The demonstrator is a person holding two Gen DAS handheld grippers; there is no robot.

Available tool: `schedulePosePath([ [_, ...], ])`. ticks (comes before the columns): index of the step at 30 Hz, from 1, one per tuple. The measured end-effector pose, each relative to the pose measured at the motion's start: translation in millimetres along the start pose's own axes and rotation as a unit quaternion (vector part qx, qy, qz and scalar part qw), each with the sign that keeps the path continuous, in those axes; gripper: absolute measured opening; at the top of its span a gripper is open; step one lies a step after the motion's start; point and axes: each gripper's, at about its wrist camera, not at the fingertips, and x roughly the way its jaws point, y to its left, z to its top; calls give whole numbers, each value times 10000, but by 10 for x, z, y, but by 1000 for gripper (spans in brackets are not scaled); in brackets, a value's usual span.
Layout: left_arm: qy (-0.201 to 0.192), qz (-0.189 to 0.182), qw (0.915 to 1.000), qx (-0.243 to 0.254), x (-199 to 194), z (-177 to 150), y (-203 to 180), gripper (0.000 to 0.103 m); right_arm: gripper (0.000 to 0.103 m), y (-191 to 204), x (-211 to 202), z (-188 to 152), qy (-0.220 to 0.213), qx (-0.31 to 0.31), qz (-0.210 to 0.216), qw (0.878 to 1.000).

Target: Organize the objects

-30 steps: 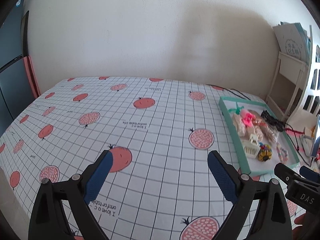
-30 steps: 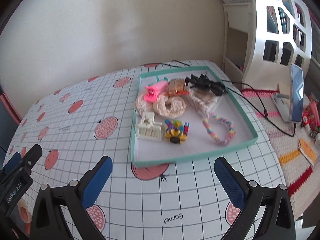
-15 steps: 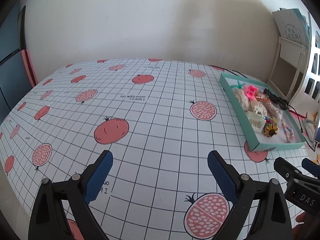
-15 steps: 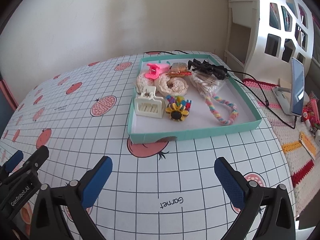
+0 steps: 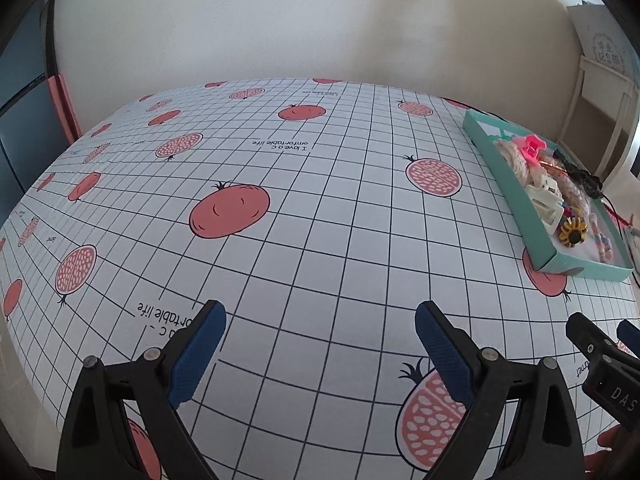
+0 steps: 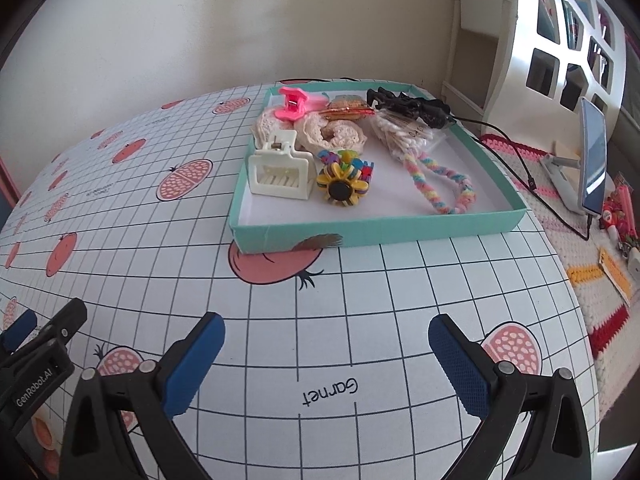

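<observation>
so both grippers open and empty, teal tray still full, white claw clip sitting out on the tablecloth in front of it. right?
One thing is off: the white claw clip lies inside the teal tray, at its near left corner, not on the tablecloth. The right wrist view shows it. The left gripper and right gripper are open and empty.

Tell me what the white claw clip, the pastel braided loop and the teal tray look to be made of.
White claw clip: likely hard plastic, smooth moulded teeth with a slight sheen. Pastel braided loop: soft yarn or fabric, matte plaited strands. Teal tray: probably cardboard, with thin flat walls and a matte finish.
</observation>
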Motion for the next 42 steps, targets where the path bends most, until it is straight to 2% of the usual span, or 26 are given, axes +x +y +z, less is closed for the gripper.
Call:
schedulePosePath([
  [8,46,27,9999,103,110,4,-32,96,103,-13,102,-35,-14,-11,-105,9999],
  [11,244,-47,9996,140,181,9,-42,96,103,-23,134,-41,-1,-6,-136,9999],
  [15,295,-86,9994,132,208,26,-37,96,103,-52,171,-41,72,66,-146,9998],
  [22,317,-104,9993,168,212,28,-38,97,103,-108,193,-50,132,193,-192,9995],
  [25,375,-136,9989,237,235,30,-51,103,103,-104,195,-51,140,177,-207,9995],
  [42,368,-156,9989,238,234,29,-50,103,103,-106,198,-48,148,163,-216,9995],
])
